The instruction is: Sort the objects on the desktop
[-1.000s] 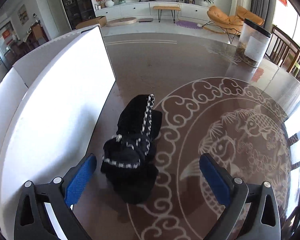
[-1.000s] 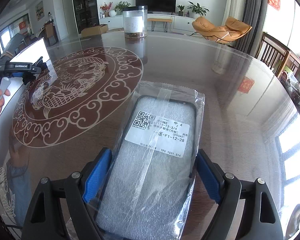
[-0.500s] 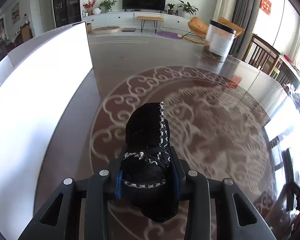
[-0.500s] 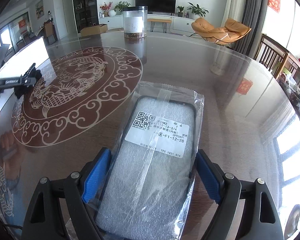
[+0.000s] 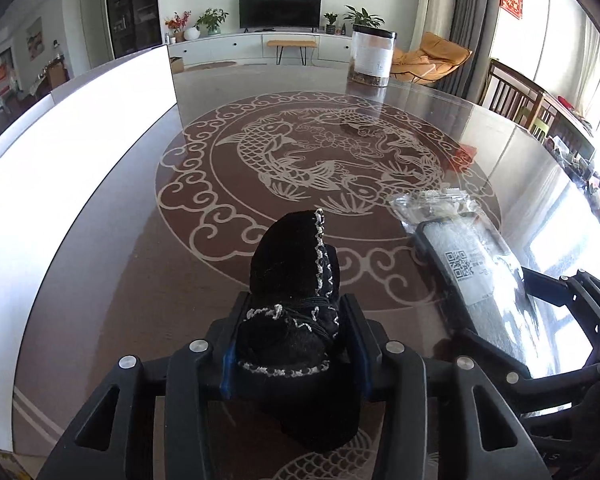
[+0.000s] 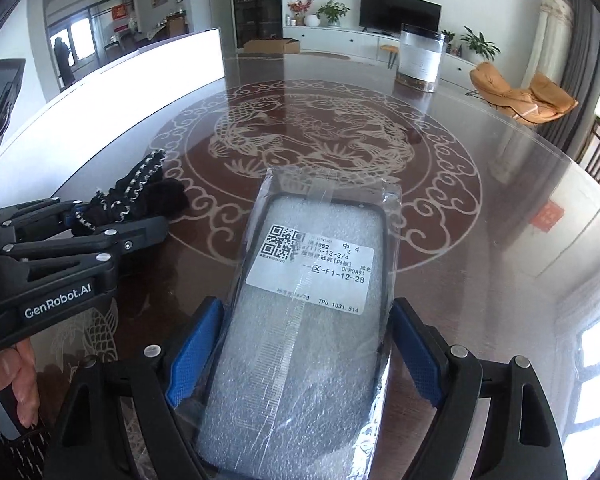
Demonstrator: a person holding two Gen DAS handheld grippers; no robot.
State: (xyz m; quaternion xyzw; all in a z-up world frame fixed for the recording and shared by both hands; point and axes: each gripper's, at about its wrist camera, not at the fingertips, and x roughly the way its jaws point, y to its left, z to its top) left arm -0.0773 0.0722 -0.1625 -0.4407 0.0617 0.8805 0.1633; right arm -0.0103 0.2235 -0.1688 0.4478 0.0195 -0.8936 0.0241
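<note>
Left gripper [image 5: 294,344]: your blue pads sit against both sides of the black knitted item [image 5: 296,304], and the jaws are opening at this moment with the item between them. In the right wrist view the same gripper [image 6: 112,220] enters from the left edge with the black item at its tip.
Black knitted item: dark fabric with a pale zigzag trim; its pointed end juts forward past your fingertips, over the edge of the patterned circle. Whether its underside rests on the table [image 5: 112,264] you cannot tell from these views.
Right gripper [image 6: 300,344]: your jaws stand wide, one blue pad on each long side of the bagged phone case [image 6: 312,304], closed on it.
Bagged phone case: a dark-rimmed case in clear plastic, white label with a square code facing up. It lies lengthwise between your fingers, its far end over the ring of the fish motif. In the left wrist view it [image 5: 472,264] lies to the right of the black item, near but apart.
Hand [image 6: 16,384]: yours, at the lower left edge, wrapped on the left gripper's handle.
White board [image 5: 72,168]: upright along the table's left side.
Clear jar [image 5: 372,56]: black lid, at the far edge, well apart from both grippers.
</note>
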